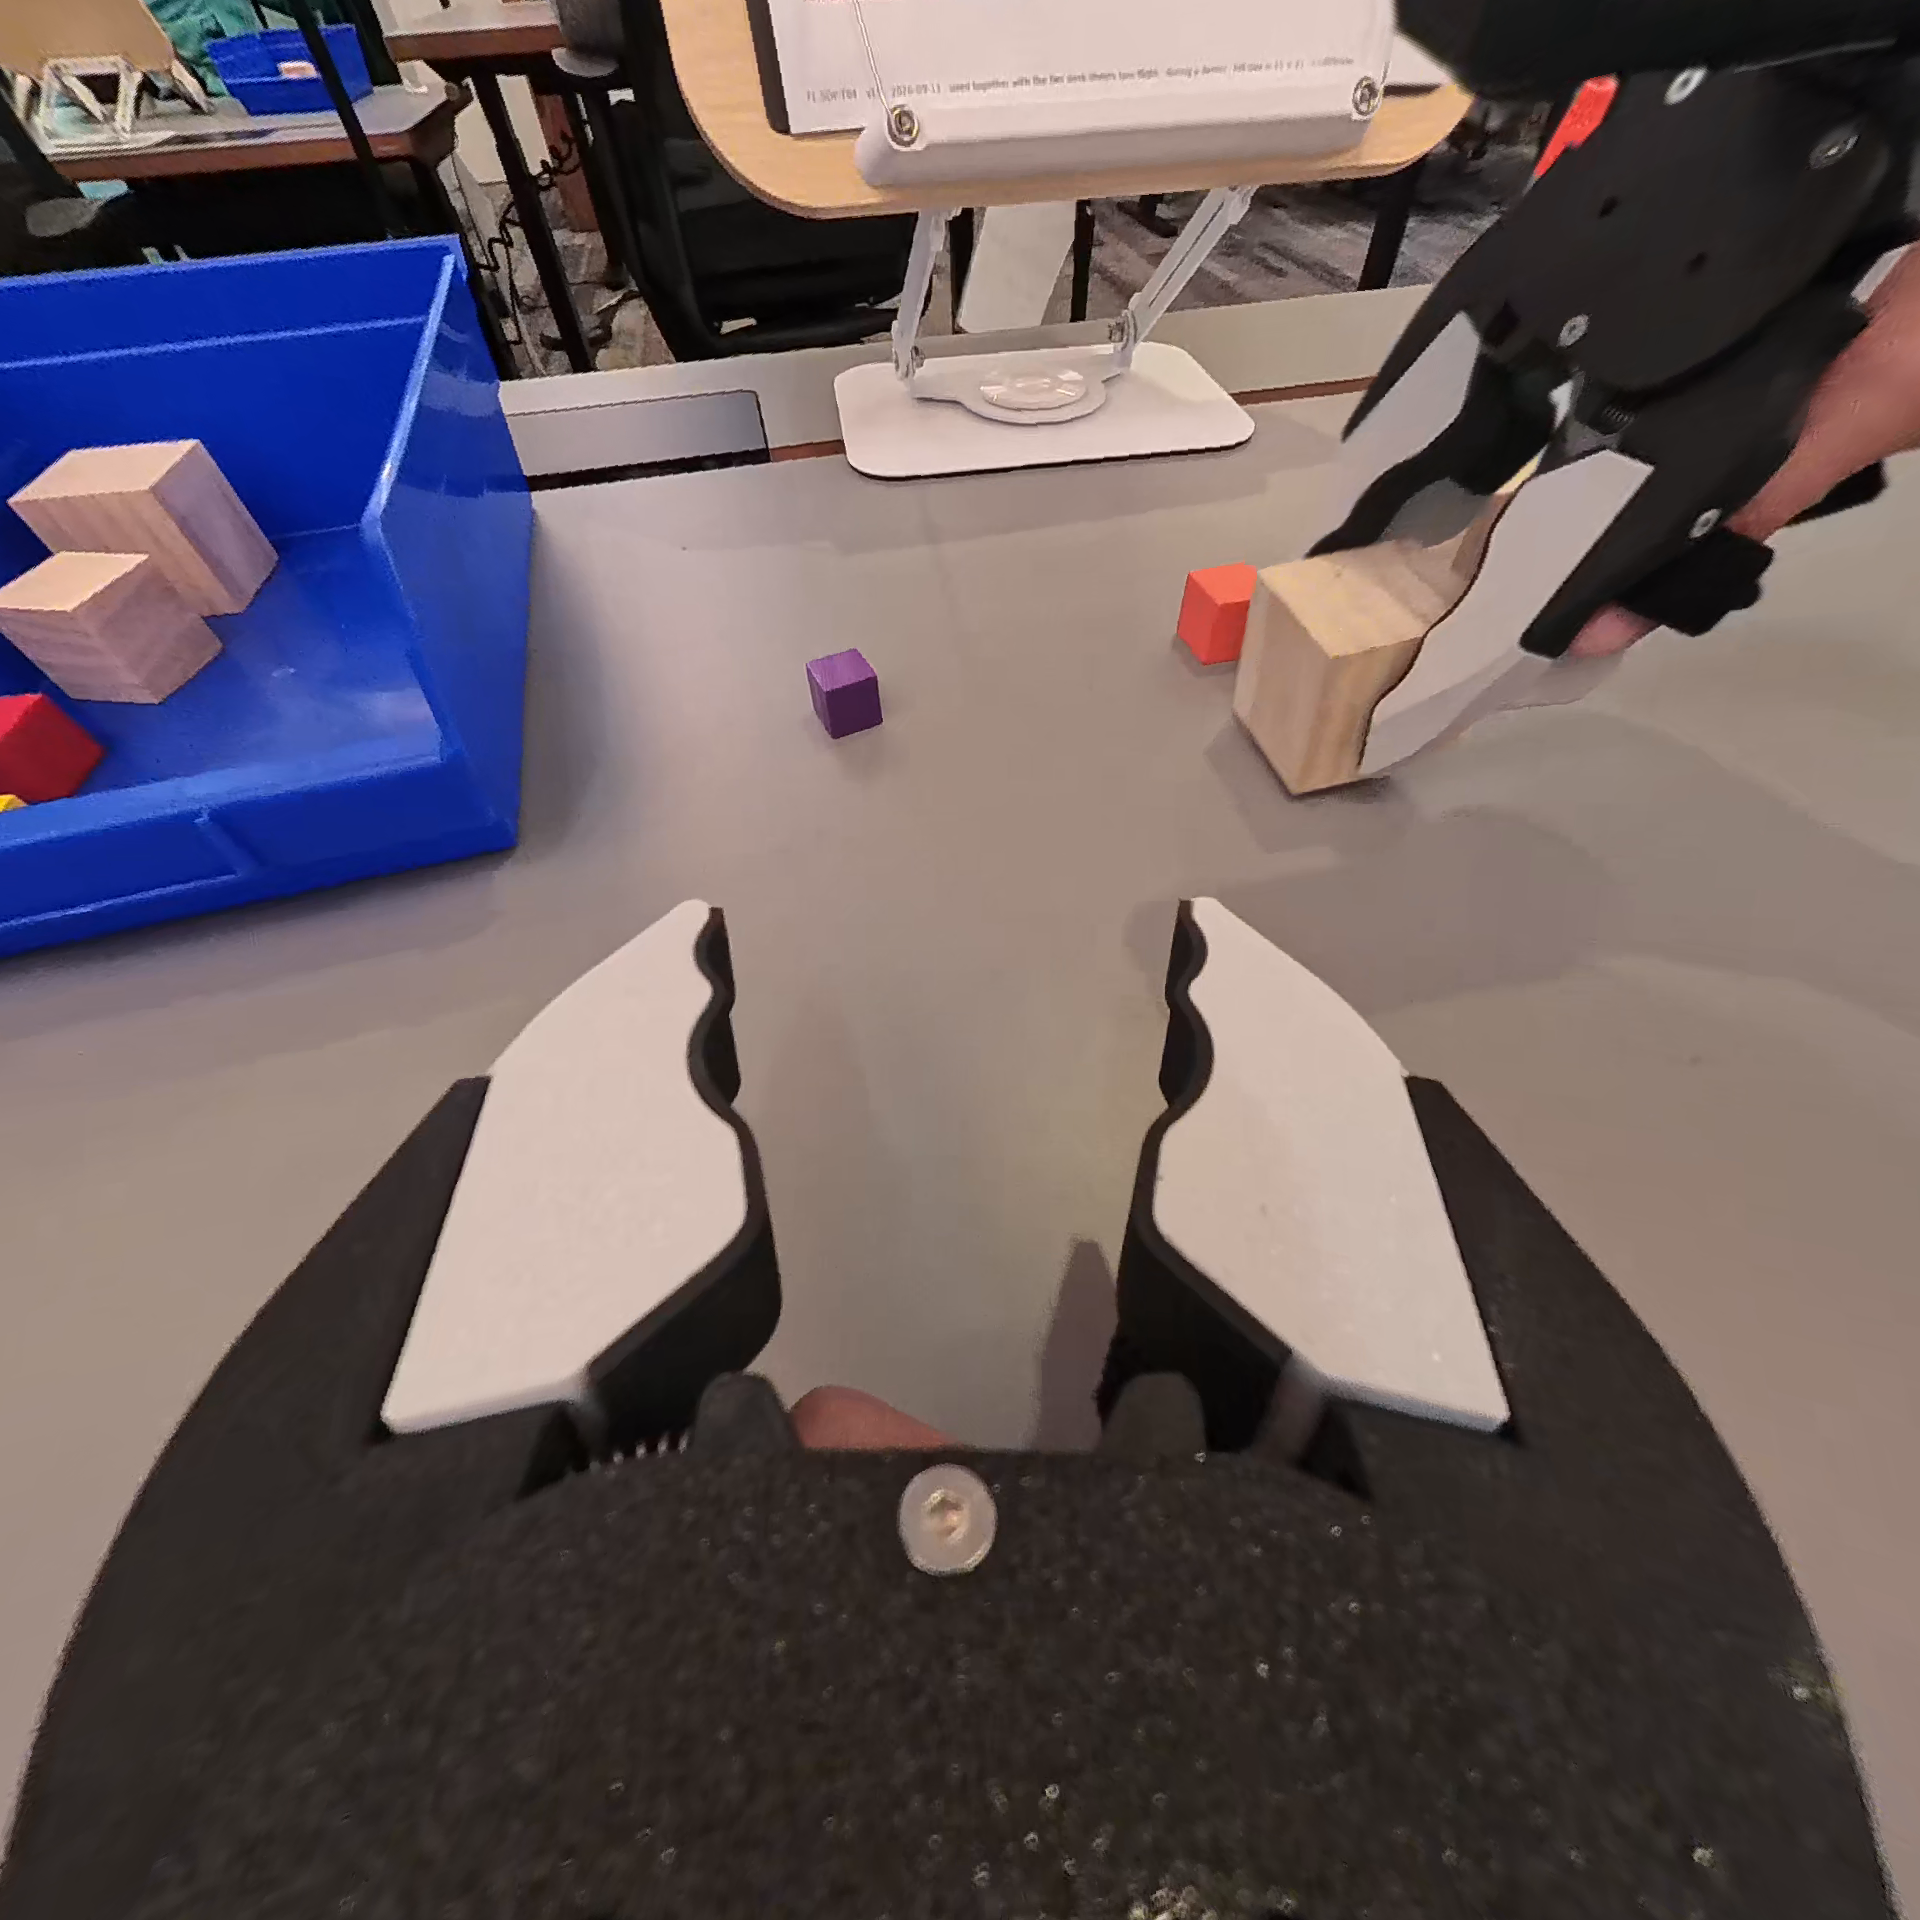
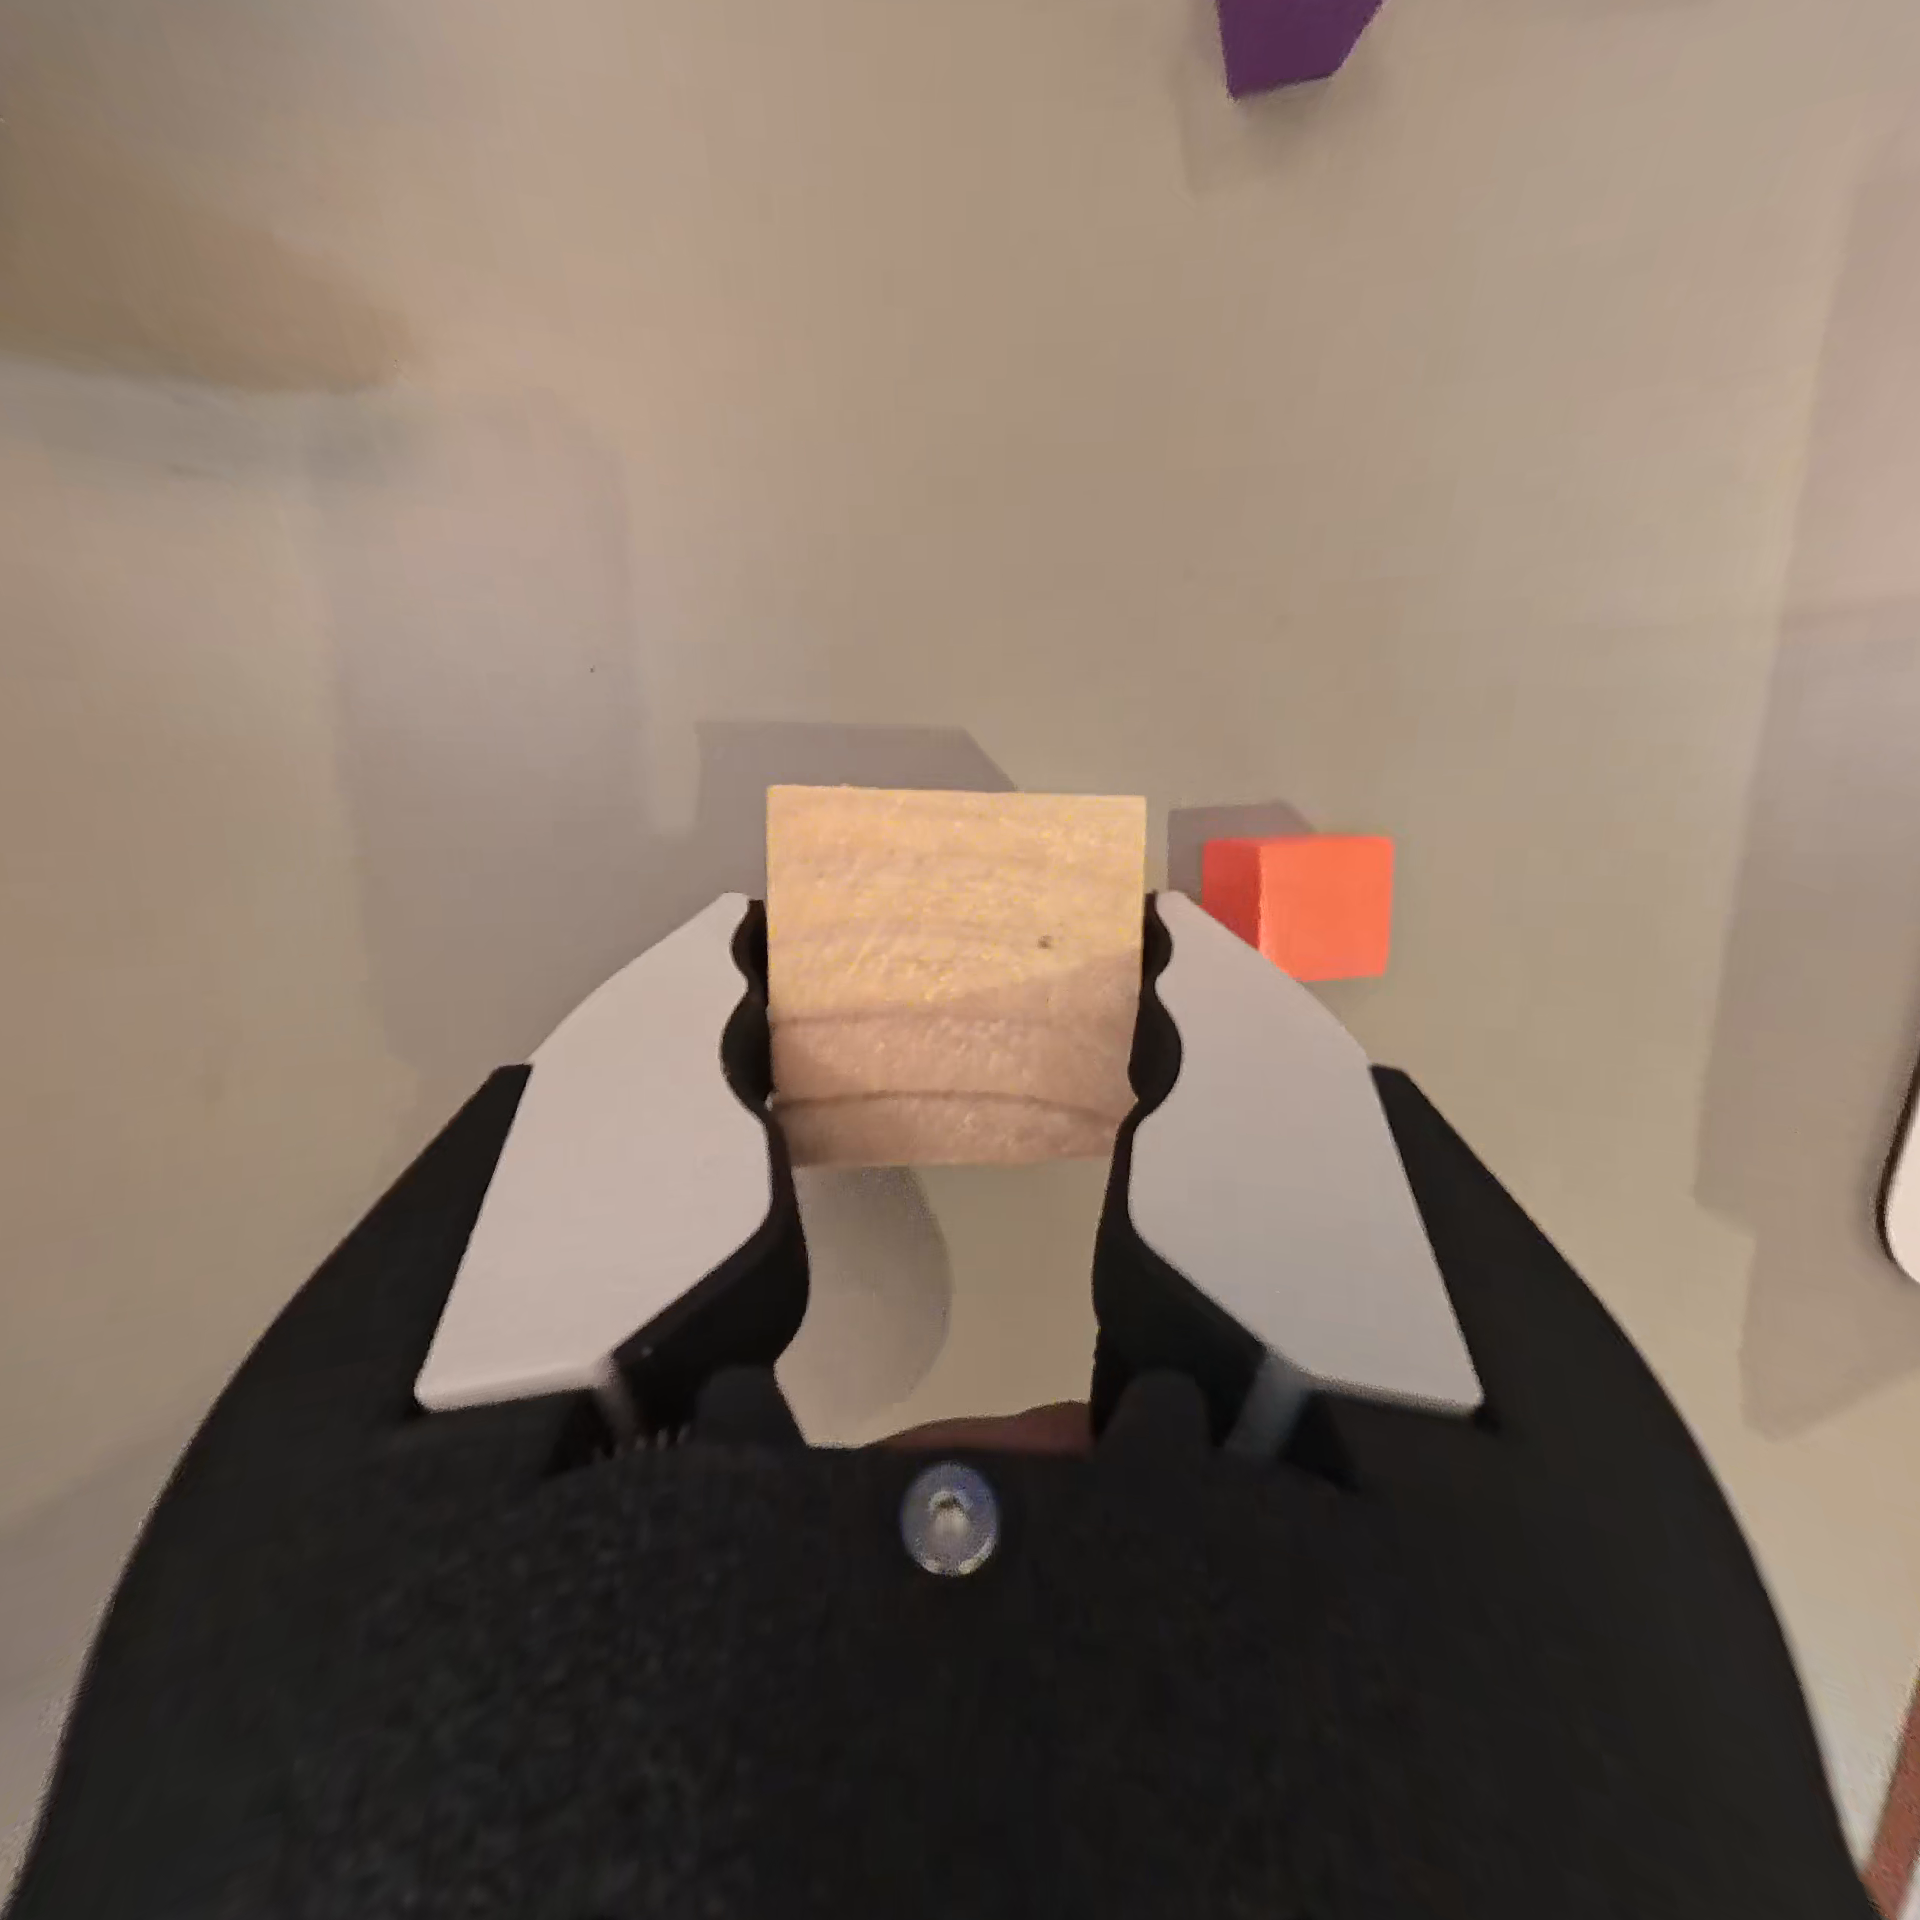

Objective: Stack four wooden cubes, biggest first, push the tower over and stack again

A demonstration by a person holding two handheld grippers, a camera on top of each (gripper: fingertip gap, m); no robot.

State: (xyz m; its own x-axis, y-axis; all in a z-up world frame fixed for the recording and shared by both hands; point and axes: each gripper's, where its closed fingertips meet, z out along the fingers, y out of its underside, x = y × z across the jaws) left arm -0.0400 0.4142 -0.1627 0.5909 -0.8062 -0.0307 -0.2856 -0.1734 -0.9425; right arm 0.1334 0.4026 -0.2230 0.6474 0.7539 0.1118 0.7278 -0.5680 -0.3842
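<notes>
My right gripper [image 2: 951,914] is shut on a plain wooden cube [image 2: 951,977], which rests on the grey table; the same gripper [image 1: 1361,644] and cube [image 1: 1320,665] show at the right of the left wrist view. A small orange cube [image 2: 1304,904] sits just beside the wooden one, also seen in the left wrist view [image 1: 1214,611]. A small purple cube [image 1: 844,693] stands alone mid-table and shows at the top edge of the right wrist view [image 2: 1288,42]. My left gripper [image 1: 948,925] is open and empty above bare table.
A blue bin [image 1: 436,582] at the left holds two plain wooden cubes [image 1: 145,520] [image 1: 104,623] and a red block [image 1: 42,743]. A white stand [image 1: 1039,416] with a board sits at the table's far edge. A person's hand [image 1: 1860,416] holds the right gripper.
</notes>
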